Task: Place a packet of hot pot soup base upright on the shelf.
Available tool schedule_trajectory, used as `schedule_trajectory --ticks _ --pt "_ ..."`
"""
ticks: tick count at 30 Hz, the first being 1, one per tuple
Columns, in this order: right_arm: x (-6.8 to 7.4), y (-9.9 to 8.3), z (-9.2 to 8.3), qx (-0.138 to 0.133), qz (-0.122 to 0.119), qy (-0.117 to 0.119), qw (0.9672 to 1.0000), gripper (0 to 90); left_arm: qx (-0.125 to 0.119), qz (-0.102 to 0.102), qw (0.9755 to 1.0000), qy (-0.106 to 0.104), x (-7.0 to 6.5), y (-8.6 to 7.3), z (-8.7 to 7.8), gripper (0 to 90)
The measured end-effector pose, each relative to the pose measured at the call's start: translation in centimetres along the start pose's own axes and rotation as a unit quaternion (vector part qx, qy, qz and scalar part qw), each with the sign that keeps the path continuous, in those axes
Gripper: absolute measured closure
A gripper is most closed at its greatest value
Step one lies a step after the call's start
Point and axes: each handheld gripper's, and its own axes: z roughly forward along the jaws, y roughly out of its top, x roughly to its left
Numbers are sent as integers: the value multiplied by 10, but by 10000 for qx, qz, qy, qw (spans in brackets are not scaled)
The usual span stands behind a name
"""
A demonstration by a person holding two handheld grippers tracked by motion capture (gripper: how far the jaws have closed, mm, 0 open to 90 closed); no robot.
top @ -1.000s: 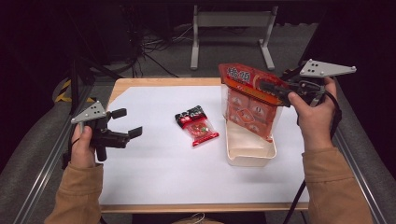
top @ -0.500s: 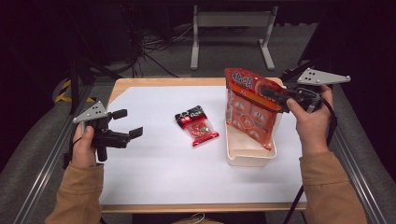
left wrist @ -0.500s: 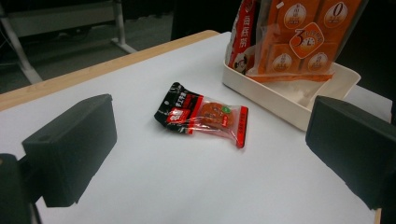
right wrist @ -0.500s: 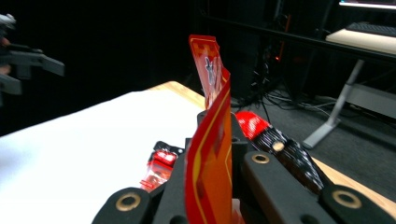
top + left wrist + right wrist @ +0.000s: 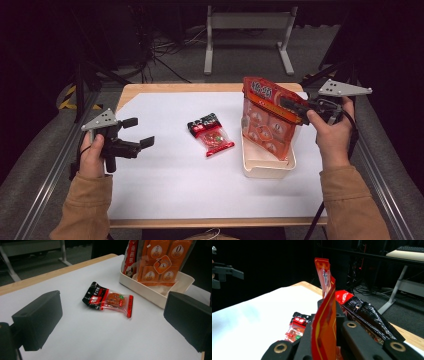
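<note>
The right gripper is clamped on the top edge of the orange snack bag, whose lower end hangs inside the cream tray just below it — best lowered straight, letting go only once it rests flat. The left gripper waits with jaws apart, the small red packet ahead of it. White table sheet; dark room, a metal stand beyond.

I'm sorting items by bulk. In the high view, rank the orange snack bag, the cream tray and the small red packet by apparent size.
1. Orange snack bag and cream tray: unsure, since the bag hides part of the tray.
2. Small red packet, clearly the smallest.
</note>
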Motion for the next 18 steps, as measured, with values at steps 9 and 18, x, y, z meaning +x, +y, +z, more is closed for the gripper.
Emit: schedule_trajectory --ticks 9,18 --pt "-3 -8 -1 47 101 38 9999 894 39 -63 10000 -6 2 -1 4 29" --pt "-5 -17 3 241 181 54 9995 892 94 -83 9999 -5 3 -2 5 29"
